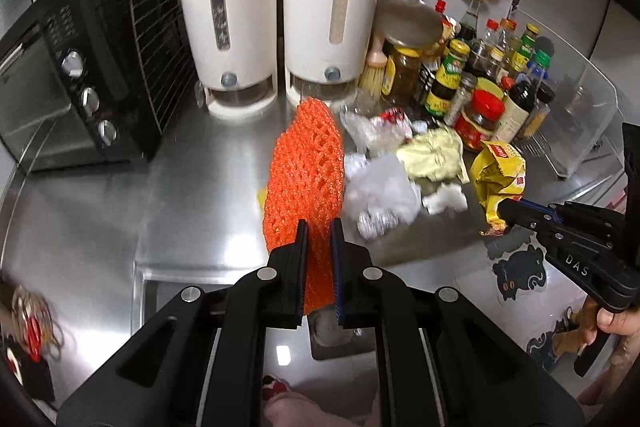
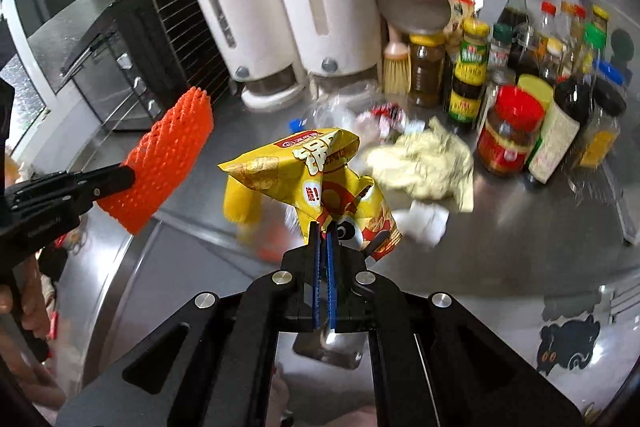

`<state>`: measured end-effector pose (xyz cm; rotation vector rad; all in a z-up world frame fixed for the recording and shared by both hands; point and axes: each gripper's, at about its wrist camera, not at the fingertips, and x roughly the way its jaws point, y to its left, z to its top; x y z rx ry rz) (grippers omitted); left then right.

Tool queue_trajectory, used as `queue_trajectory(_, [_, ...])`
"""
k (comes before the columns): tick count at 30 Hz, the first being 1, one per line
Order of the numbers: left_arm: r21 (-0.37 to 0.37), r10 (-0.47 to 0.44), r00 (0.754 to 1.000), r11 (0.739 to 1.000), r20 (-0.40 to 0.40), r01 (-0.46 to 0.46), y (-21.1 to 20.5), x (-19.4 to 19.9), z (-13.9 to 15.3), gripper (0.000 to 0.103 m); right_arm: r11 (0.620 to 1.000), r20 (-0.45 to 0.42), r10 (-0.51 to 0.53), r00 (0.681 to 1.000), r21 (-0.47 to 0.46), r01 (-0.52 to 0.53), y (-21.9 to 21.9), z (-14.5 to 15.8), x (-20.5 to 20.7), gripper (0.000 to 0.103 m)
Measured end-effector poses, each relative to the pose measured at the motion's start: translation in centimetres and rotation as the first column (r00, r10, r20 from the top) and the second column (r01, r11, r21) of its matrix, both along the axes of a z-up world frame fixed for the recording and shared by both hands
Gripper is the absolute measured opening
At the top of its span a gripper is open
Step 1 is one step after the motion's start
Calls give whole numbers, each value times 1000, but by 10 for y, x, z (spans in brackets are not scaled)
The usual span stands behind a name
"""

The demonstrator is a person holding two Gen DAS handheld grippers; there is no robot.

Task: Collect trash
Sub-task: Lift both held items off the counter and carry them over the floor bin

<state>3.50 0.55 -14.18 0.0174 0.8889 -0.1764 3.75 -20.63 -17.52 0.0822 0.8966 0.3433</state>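
Left gripper jaws clamped on the near end of orange foam net, held above the steel worktop; right gripper jaws closed on yellow chip bag, lifted off the worktop; crumpled yellow paper and white tissue lie between the two, near the sauce bottles at far right.

Bare steel counter free at left and lower centre, black oven blocking upper left, white dispensers behind, bottles crowding upper right, crumpled litter mid-frame
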Motion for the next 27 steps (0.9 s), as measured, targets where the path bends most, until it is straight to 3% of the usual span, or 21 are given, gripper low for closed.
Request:
queue_trajectory(6, [17, -11, 997, 1000, -72, 13, 2, -37, -29, 9, 1000, -99, 0, 995, 12, 1, 0, -33, -30, 5])
queue_trajectory(10, [-22, -31, 987, 999, -160, 28, 6, -51, -62, 9, 1000, -183, -6, 983, 12, 9, -1, -68, -44, 5])
queue_trajectory(15, [-51, -70, 959, 997, -273, 58, -2, -63, -121, 9, 1000, -275, -10, 961, 14, 15, 2, -120, -52, 5])
queue_trajectory(27, [-54, -96, 911, 995, -400, 81, -25, -44, -273, 9, 982, -479, -108, 871, 84, 168, 5, -268, -35, 5])
